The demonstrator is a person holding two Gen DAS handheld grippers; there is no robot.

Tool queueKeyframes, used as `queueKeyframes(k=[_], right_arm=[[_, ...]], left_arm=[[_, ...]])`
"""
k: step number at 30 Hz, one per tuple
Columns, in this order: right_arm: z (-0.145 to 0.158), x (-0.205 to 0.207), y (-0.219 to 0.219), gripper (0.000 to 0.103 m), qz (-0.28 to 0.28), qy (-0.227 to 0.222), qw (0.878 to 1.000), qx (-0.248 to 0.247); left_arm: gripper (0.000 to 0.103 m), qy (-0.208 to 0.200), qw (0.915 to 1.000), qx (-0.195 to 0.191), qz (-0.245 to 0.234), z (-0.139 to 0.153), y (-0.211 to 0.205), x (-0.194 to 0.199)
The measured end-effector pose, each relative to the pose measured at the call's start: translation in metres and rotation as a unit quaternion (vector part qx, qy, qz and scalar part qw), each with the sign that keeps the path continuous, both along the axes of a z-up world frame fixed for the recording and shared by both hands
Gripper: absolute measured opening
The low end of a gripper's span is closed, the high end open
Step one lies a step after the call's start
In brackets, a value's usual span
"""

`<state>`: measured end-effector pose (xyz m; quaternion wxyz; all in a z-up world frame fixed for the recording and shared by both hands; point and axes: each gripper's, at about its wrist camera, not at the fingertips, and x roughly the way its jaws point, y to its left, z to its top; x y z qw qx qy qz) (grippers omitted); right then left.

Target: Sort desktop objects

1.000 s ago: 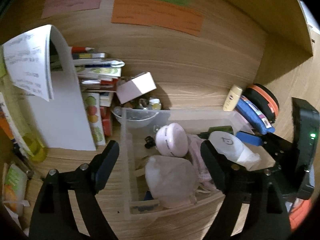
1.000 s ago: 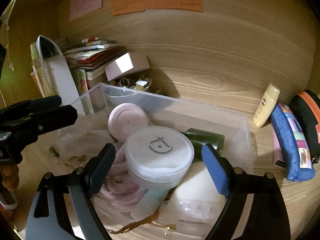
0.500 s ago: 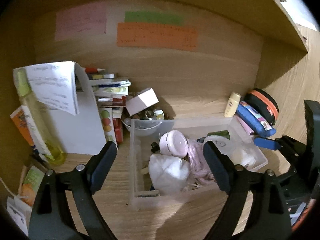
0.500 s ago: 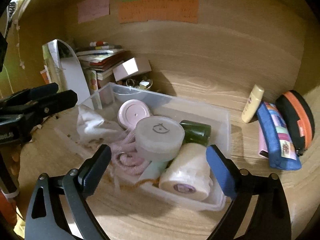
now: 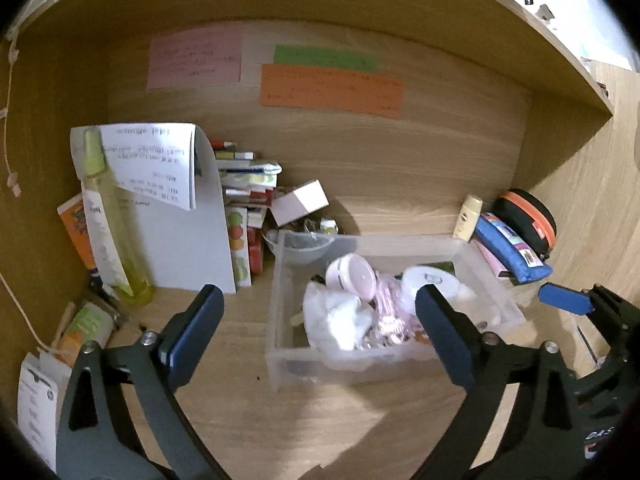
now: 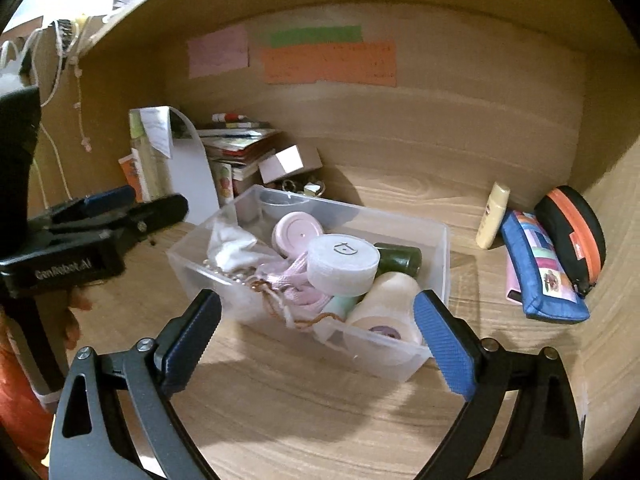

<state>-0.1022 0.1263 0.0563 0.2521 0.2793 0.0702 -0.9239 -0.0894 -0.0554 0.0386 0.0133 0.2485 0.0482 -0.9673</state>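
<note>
A clear plastic bin (image 5: 280, 354) (image 6: 394, 360) stands on the wooden desk inside a cubby. It holds a pink round case (image 6: 298, 234), a white round lidded box (image 6: 344, 264), a dark green jar (image 6: 400, 258), a white roll (image 6: 386, 312), pink cord (image 6: 296, 280) and a crumpled white bag (image 5: 336, 316). My left gripper (image 5: 318, 294) hangs back from the bin's front, its jaws opening, with nothing gripped. My right gripper (image 6: 317, 298) is wide open before the bin's front right corner, clear of it. The left gripper's fingers (image 6: 120, 200) show at the right wrist view's left edge.
A blue pencil case (image 6: 540, 268), a black and orange pouch (image 6: 572, 232) and a cream tube (image 6: 494, 216) lie right of the bin. Behind it at left are stacked books (image 5: 244, 184), a small white box (image 5: 300, 200), a glass bowl (image 5: 300, 246), a yellow bottle (image 5: 104, 220) and curled paper.
Both grippers have drawn back and up from the bin, which now looks smaller and shows whole. Both pairs of jaws stand wider than before.
</note>
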Motion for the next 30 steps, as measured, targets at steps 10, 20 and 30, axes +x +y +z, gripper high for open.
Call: queueKeyframes(k=[10, 20, 30], right_arm=[[0.001, 0.024, 0.016, 0.099, -0.009, 0.011, 1.0, -0.016], [-0.001, 0.033, 0.024, 0.103, -0.028, 0.015, 0.999, -0.028], [-0.005, 0.032, 0.024, 0.103, -0.043, 0.015, 0.999, -0.023]], left_arm=[[0.098, 0.01, 0.9998, -0.015, 0.01, -0.009, 0.017, 0.019], [0.098, 0.007, 0.9996, -0.027, -0.005, -0.016, 0.033, 0.025], [0.099, 0.009, 0.9997, -0.022, -0.011, -0.018, 0.035, 0.027]])
